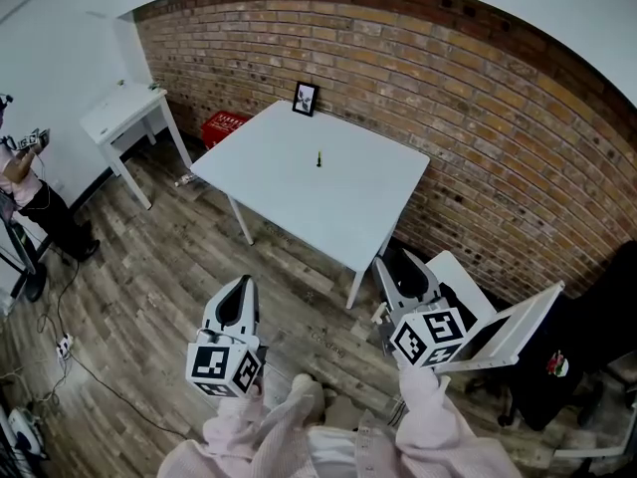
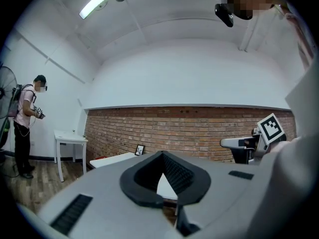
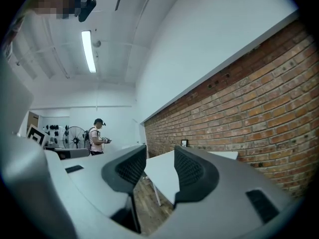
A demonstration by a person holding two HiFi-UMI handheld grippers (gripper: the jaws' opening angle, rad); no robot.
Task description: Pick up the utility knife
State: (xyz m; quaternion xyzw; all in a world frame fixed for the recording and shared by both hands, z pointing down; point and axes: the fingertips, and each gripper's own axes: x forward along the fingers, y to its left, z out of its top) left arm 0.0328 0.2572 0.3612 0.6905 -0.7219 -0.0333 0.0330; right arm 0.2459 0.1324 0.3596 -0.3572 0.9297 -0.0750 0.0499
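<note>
The utility knife (image 1: 318,157) is a small dark object lying near the middle of the white table (image 1: 269,182), far ahead of both grippers. My left gripper (image 1: 241,283) is held low over the wooden floor, its jaws shut with nothing in them; in the left gripper view the left gripper (image 2: 167,203) has its tips meeting in front of the table (image 2: 112,159). My right gripper (image 1: 406,267) stands open and empty, level with the table's near right corner. In the right gripper view the right gripper (image 3: 155,169) frames the table edge (image 3: 160,176). The knife is not discernible in either gripper view.
A framed picture (image 1: 306,98) stands at the table's far edge against the brick wall (image 1: 478,118). A small white side table (image 1: 124,118) and a red crate (image 1: 224,125) stand at the back left. A person (image 1: 25,182) stands far left. White panels (image 1: 508,332) and a dark chair (image 1: 587,347) crowd the right.
</note>
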